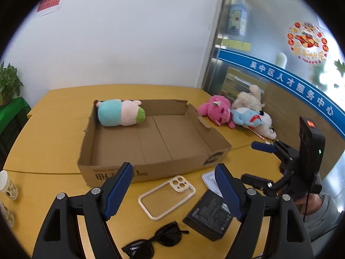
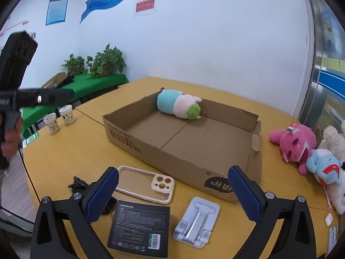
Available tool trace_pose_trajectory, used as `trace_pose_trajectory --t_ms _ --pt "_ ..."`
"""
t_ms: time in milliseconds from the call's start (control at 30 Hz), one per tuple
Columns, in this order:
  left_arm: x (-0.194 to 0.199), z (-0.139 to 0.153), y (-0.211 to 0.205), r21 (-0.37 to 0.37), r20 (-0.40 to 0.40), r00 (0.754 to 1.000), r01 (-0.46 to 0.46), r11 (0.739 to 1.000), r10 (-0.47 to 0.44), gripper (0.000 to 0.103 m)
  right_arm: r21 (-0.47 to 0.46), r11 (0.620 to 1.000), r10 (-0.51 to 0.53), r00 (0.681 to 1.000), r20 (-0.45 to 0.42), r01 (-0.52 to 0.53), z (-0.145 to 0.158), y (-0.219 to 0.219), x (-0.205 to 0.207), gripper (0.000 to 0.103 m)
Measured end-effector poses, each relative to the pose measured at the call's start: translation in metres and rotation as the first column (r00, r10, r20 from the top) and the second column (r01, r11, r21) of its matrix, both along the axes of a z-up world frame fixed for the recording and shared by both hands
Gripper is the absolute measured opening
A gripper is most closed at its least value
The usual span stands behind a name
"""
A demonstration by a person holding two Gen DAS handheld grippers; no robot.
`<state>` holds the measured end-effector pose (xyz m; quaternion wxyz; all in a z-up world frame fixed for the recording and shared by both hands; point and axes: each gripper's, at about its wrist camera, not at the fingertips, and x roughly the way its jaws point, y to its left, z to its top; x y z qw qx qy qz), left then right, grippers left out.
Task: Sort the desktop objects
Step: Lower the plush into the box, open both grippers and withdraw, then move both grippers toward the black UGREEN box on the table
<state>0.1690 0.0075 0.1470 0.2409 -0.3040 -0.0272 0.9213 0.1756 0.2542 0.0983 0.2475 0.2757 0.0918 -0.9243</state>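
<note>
Both grippers, left (image 1: 173, 192) & right (image 2: 172, 194), released; glass banner (image 1: 291, 82) reads 吴中区人才服务中心.

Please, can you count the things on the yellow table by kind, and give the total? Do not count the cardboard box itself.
Plush toys: 5 (one in the box, pink, cream, blue, white)
Paper cups: 2
Phone case: 1
Phone stand: 1
Black package: 1
Sunglasses: 1
Total: 11
</note>
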Motion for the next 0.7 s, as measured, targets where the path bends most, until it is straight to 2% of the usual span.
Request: trace_pose_trajectory --t_ms 167,400,567,700 --pt "0.018 -0.016 0.019 0.022 0.012 1.0 0.013 1.0 -0.013 0.079 -0.038 0.999 0.002 1.0 0.029 0.0 -0.007 0.002 0.012 0.103" --pt "0.021 -0.018 0.043 -0.01 -0.054 0.998 -0.031 0.999 0.03 0.079 -0.012 0.998 -0.059 0.998 0.019 0.059 -0.008 -0.013 0.024 0.103" --pt "0.017 -0.017 0.042 -0.006 -0.067 0.997 -0.044 0.999 0.044 0.079 -0.005 0.995 -0.105 0.994 -0.006 0.105 -0.002 -0.014 0.025 0.103" --pt "0.013 -0.022 0.038 -0.003 -0.046 0.997 -0.06 0.998 0.06 0.079 0.008 0.994 -0.112 0.993 -0.024 0.112 0.003 -0.012 0.022 0.103"
